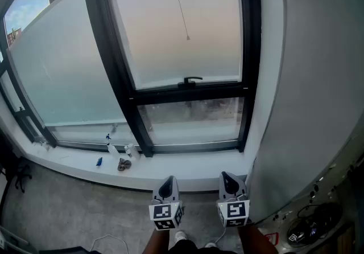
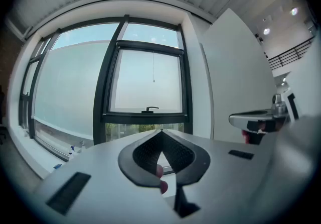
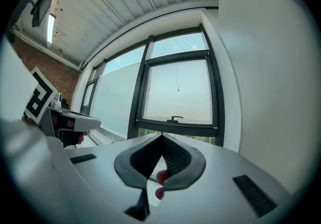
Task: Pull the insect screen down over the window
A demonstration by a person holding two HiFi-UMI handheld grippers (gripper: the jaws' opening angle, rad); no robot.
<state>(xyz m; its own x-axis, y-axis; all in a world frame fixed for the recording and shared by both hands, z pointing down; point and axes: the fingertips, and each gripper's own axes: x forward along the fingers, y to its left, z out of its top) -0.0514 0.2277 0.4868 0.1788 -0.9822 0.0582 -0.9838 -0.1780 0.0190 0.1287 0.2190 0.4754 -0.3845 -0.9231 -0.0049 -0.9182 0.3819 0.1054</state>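
The black-framed window [image 1: 187, 92] fills the head view, with a black handle [image 1: 190, 81] on its lower sash bar. A thin pull cord [image 1: 182, 11] with a small weight hangs in front of the frosted pane. No screen covers the pane. My left gripper [image 1: 168, 180] and right gripper [image 1: 228, 177] are held side by side low before the sill, far below the cord. Both are shut and hold nothing. The left gripper view shows the left gripper [image 2: 161, 131] pointing level at the handle [image 2: 149, 110] and cord [image 2: 153, 71]. The right gripper [image 3: 161, 136] faces the cord [image 3: 177, 78] likewise.
A white sill [image 1: 187, 167] runs under the window, with spray bottles and small items [image 1: 118, 155] on its left part. A white wall [image 1: 318, 76] stands close on the right. Cables and gear [image 1: 307, 229] lie on the floor at lower right. A larger fixed pane [image 1: 62, 65] lies left.
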